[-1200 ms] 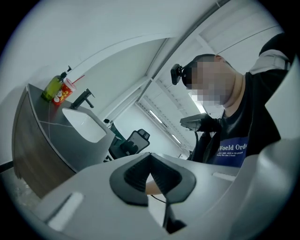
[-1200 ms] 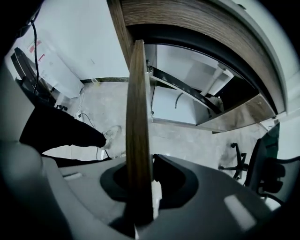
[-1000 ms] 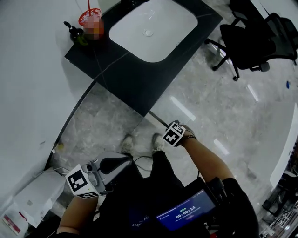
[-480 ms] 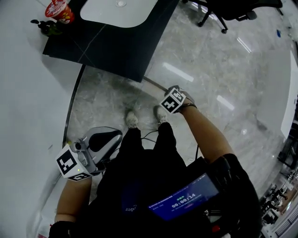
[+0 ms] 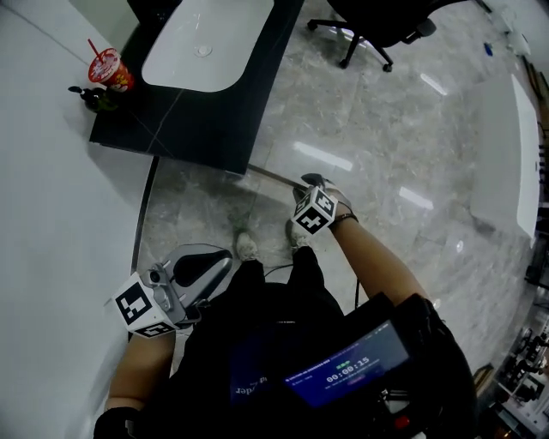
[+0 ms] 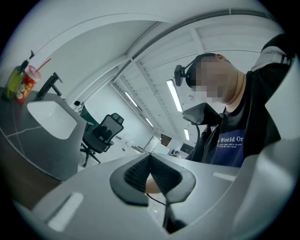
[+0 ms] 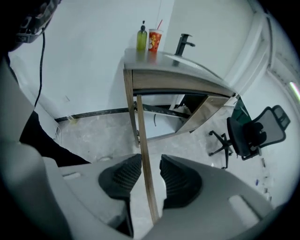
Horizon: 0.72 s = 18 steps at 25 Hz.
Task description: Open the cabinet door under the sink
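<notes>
**A:** Moved since a second back?

**B:** Sink counter [image 5: 206, 120] has slid to the head view's upper left. Office chair [image 5: 377, 21] is now cut off at the top edge. Right jaws have just been opening.

**A:** Left to right, quick.

**B:** Far left on the counter: soap bottle [image 5: 96, 97], red cup [image 5: 110, 69] with a straw just beside it, white basin [image 5: 206, 39] to their right. Left gripper [image 6: 150, 158] is low at the left by the person's leg. Its pads are clenched together at the tips, nothing between.

**A:** Door?

**B:** Cabinet door [image 7: 142, 131] is already swung out from under the counter, edge-on toward the person. Right gripper [image 7: 149, 163] sits at its free edge, and that edge runs up between the pads. One pad is just at it, the other clear with a gap. So released, not clamped.

**A:** Further right?

**B:** Grey marble floor [image 5: 403, 137], and the chair well apart from the counter.
</notes>
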Each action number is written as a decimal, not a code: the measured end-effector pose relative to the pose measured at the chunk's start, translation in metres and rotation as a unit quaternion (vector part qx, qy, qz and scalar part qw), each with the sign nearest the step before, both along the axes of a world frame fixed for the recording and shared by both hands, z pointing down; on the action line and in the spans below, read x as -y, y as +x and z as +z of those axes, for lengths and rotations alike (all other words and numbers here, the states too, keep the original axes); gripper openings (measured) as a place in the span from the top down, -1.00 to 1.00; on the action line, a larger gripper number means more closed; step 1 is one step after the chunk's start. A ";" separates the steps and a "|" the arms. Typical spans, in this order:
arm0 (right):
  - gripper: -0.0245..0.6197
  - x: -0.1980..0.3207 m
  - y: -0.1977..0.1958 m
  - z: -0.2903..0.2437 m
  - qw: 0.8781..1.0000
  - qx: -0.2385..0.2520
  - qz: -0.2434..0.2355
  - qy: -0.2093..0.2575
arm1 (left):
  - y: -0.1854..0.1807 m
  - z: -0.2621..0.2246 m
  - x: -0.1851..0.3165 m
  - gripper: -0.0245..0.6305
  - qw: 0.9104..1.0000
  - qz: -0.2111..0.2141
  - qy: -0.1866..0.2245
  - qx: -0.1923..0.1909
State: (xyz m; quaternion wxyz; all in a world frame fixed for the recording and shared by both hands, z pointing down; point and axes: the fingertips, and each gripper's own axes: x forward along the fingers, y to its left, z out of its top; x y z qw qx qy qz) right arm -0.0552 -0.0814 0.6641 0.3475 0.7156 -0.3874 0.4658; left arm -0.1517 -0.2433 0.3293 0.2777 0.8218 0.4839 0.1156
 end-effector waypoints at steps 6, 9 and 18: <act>0.55 -0.013 -0.014 -0.117 0.995 -0.048 0.044 0.077 | -0.001 -0.051 -0.017 0.93 0.998 0.035 -0.008 -0.045; 0.55 -0.017 -0.018 -0.183 0.984 -0.080 0.076 0.138 | 0.004 -0.080 -0.022 0.93 0.996 0.054 -0.005 -0.077; 0.55 -0.020 -0.076 -0.342 0.938 -0.129 0.093 0.309 | -0.012 -0.143 -0.039 0.93 0.991 0.076 0.004 -0.112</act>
